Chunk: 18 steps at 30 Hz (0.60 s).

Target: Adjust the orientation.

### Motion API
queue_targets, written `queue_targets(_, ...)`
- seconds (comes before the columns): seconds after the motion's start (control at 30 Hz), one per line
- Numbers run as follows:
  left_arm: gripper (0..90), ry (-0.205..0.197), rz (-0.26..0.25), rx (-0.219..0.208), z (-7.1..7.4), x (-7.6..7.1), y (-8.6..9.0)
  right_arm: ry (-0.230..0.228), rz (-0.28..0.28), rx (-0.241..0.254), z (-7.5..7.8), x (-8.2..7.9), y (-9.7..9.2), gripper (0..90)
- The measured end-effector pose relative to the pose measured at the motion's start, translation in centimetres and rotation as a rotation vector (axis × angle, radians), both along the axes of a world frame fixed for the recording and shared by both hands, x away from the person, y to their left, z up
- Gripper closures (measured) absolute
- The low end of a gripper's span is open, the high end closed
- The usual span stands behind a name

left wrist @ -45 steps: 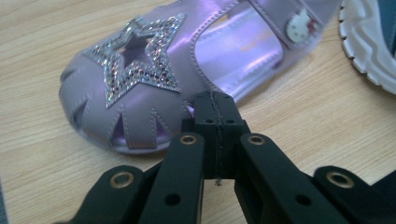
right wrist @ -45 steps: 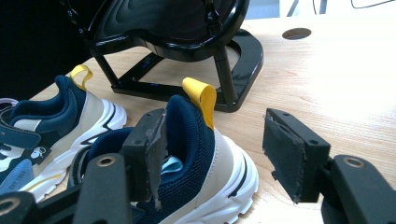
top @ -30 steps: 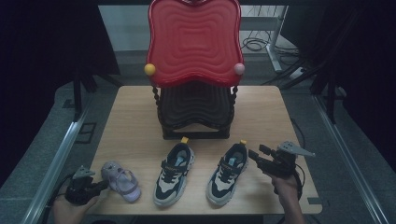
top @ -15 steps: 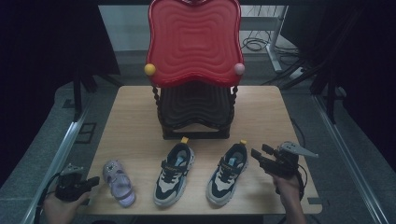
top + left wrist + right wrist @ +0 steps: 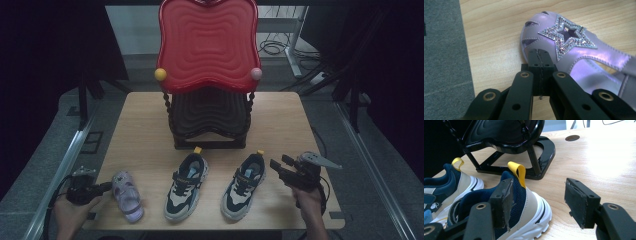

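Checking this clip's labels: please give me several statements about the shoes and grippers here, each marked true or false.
1. The left gripper is shut beside the purple sandal. True.
2. The right gripper is shut on a sneaker. False: it is open, beside the right sneaker's heel.
3. Two blue sneakers lie in front of the black rack. True.
4. The sandal sits between the sneakers. False: it lies left of the left sneaker.

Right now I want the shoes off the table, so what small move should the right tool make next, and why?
Probably ease the right tool forward and left over the right sneaker's heel. Its jaws stand open, one already beside the heel collar, the other over bare table.
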<state>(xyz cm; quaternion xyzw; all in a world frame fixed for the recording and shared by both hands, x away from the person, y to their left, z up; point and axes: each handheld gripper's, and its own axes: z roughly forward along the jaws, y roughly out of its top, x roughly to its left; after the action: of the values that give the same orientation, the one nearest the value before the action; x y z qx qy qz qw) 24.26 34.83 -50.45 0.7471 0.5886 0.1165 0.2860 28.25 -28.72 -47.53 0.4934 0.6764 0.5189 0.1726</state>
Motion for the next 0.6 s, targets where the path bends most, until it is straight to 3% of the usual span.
queue_targets(0.6, 90.0, 0.017, -0.064, 0.019, 0.1, 2.7, -0.9, 0.004, -0.004, 0.001, 0.0, 0.0, -0.1, 40.4)
